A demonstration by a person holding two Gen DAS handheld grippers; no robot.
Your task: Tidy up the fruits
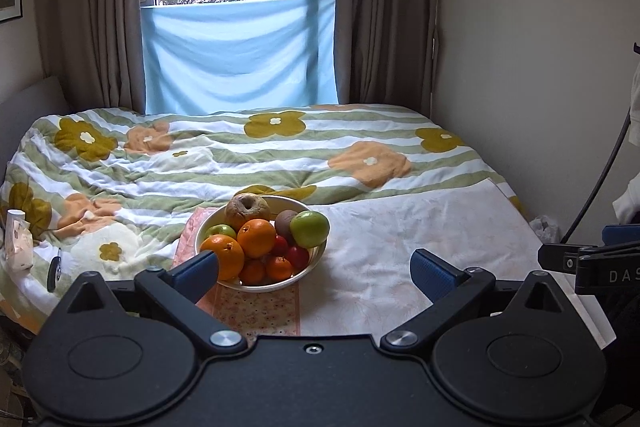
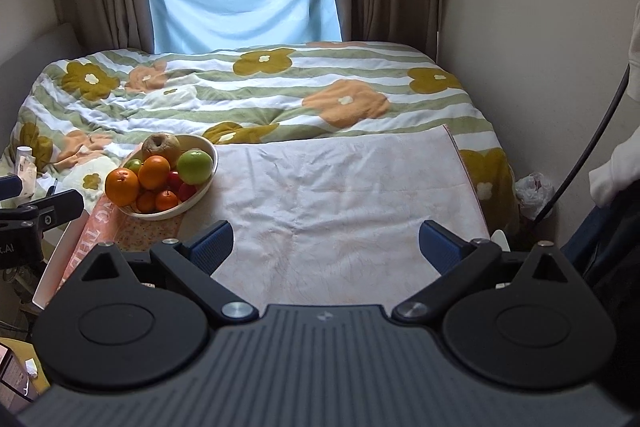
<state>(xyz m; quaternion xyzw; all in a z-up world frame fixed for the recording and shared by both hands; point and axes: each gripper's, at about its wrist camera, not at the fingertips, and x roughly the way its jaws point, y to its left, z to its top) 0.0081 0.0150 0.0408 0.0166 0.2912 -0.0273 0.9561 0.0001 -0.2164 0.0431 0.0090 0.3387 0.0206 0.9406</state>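
Note:
A cream bowl [image 1: 308,267] piled with fruit stands on a pale cloth on the bed. It holds oranges [image 1: 256,237], a green apple [image 1: 310,228], a brown pear [image 1: 247,209], a kiwi [image 1: 285,222] and small red fruits [image 1: 298,255]. My left gripper [image 1: 316,273] is open and empty, just before the bowl, its left pad [image 1: 200,273] by the bowl's left rim. In the right wrist view the bowl [image 2: 200,147] sits at the left. My right gripper [image 2: 326,245] is open and empty over the bare cloth, to the right of the bowl.
The pale cloth [image 2: 340,195] covers the near part of the bed, over a flowered quilt [image 2: 280,95]. A wall [image 2: 540,47] runs along the right. A white packet [image 1: 18,243] lies at the left bed edge. A plastic bag [image 2: 534,193] lies by the wall.

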